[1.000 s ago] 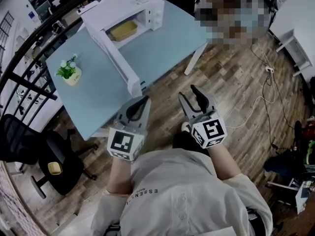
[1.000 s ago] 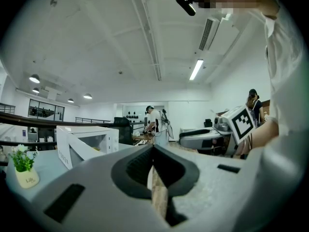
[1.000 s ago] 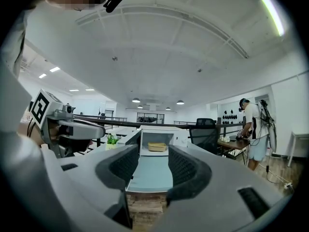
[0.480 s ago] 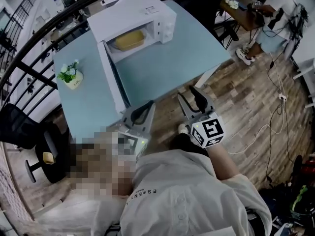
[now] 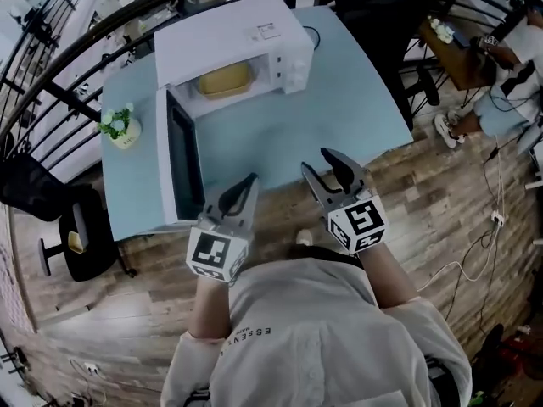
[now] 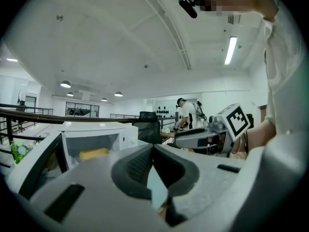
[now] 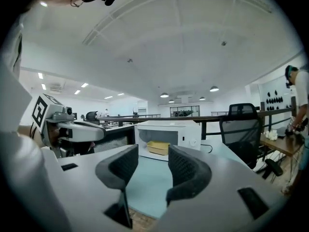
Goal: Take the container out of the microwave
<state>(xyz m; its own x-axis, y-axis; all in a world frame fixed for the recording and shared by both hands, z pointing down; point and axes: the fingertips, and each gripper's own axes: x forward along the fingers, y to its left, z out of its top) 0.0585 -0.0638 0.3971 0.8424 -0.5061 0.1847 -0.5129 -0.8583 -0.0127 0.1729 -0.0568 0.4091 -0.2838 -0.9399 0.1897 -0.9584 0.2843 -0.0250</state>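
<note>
A white microwave (image 5: pixel 229 45) stands at the far side of the light blue table (image 5: pixel 288 134), its door (image 5: pixel 180 166) swung wide open to the left. A yellow container (image 5: pixel 224 80) sits inside the cavity. Both grippers hover at the table's near edge, well short of the microwave. My left gripper (image 5: pixel 248 183) is shut with nothing in it, below the door's end. My right gripper (image 5: pixel 320 164) is open and empty. The right gripper view looks between the jaws at the microwave (image 7: pixel 166 135) and the container (image 7: pixel 158 148). In the left gripper view the container (image 6: pixel 94 153) shows left of the closed pads (image 6: pixel 140 164).
A small potted plant (image 5: pixel 119 126) stands on the table left of the microwave. A black office chair (image 5: pixel 51 214) is left of the table, another (image 5: pixel 373 11) behind it. A dark railing (image 5: pixel 76 66) curves past the far side. Cables (image 5: pixel 475 253) lie on the wooden floor.
The view has swung round to face the microwave's front more squarely. Both grippers have come from over the floor to the table's near edge. Jaw states look unchanged.
</note>
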